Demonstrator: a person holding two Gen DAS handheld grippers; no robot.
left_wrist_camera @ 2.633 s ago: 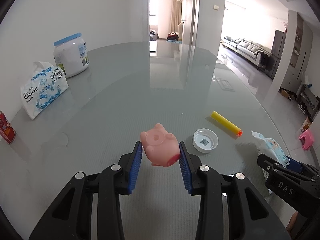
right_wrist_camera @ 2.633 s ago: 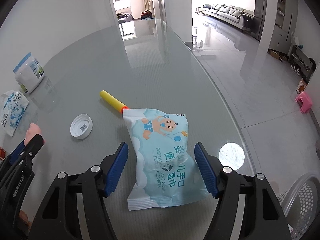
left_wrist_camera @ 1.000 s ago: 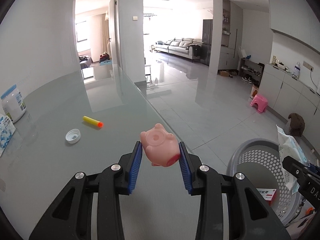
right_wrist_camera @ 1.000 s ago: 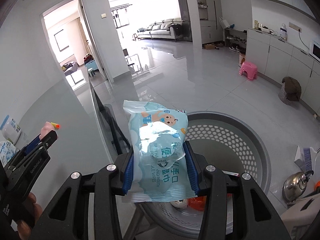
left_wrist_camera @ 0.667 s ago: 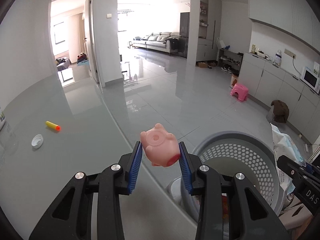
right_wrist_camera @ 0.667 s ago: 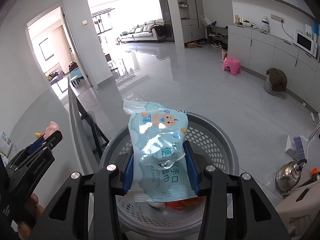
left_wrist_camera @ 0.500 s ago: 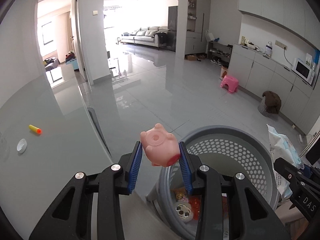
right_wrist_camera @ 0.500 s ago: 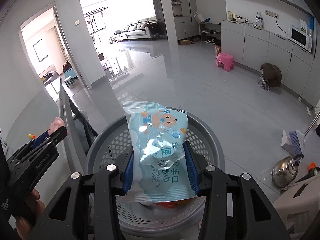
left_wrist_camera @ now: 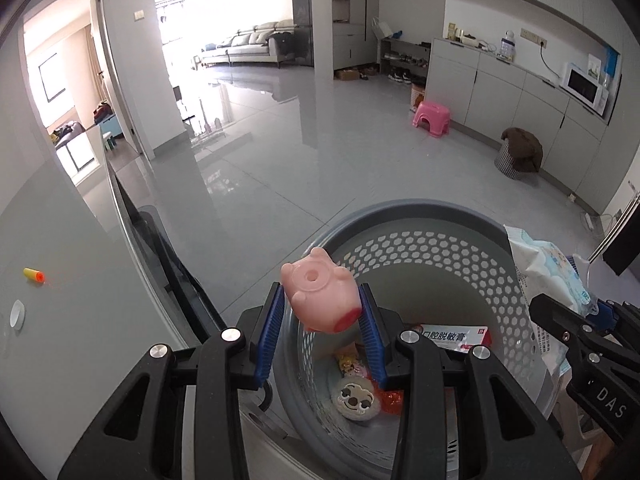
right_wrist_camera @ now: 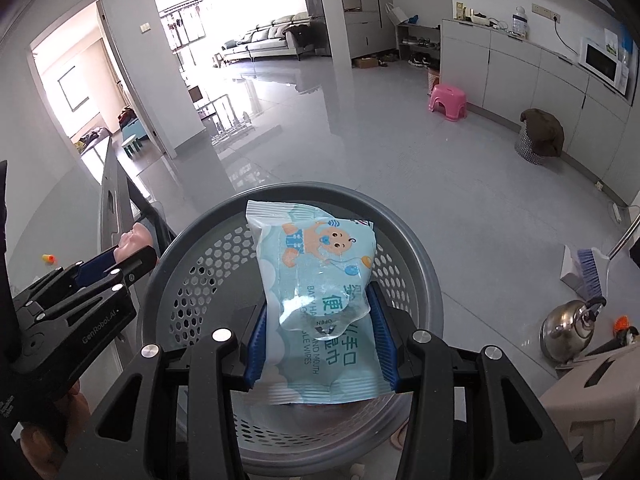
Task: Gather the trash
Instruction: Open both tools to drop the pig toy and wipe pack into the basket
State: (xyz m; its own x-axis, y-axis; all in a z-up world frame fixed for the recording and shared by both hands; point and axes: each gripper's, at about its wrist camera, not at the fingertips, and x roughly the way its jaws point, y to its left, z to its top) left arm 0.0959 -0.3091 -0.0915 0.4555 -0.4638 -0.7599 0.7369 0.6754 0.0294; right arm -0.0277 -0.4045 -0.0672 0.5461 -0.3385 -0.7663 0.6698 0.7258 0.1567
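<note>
My left gripper (left_wrist_camera: 322, 308) is shut on a pink pig toy (left_wrist_camera: 320, 298) and holds it over the near rim of a grey perforated basket (left_wrist_camera: 420, 248). My right gripper (right_wrist_camera: 320, 312) is shut on a light blue baby wipes pack (right_wrist_camera: 316, 272) and holds it above the middle of the same basket (right_wrist_camera: 200, 264). The wipes pack also shows at the right in the left wrist view (left_wrist_camera: 548, 268). The pig and left gripper show at the left in the right wrist view (right_wrist_camera: 132, 240). The basket holds a red and white box (left_wrist_camera: 456, 338) and small wrappers.
The glass table (left_wrist_camera: 60, 320) lies to the left with a yellow foam dart (left_wrist_camera: 34, 275) and a white cap (left_wrist_camera: 17, 314) on it. On the floor to the right are a kettle (right_wrist_camera: 568, 332), a brush (right_wrist_camera: 590, 272) and a beige stool (right_wrist_camera: 592, 412). A pink stool (right_wrist_camera: 448, 102) stands farther off.
Both grippers have swung from the table to over the basket, each still holding its item. The basket now fills the lower part of both views.
</note>
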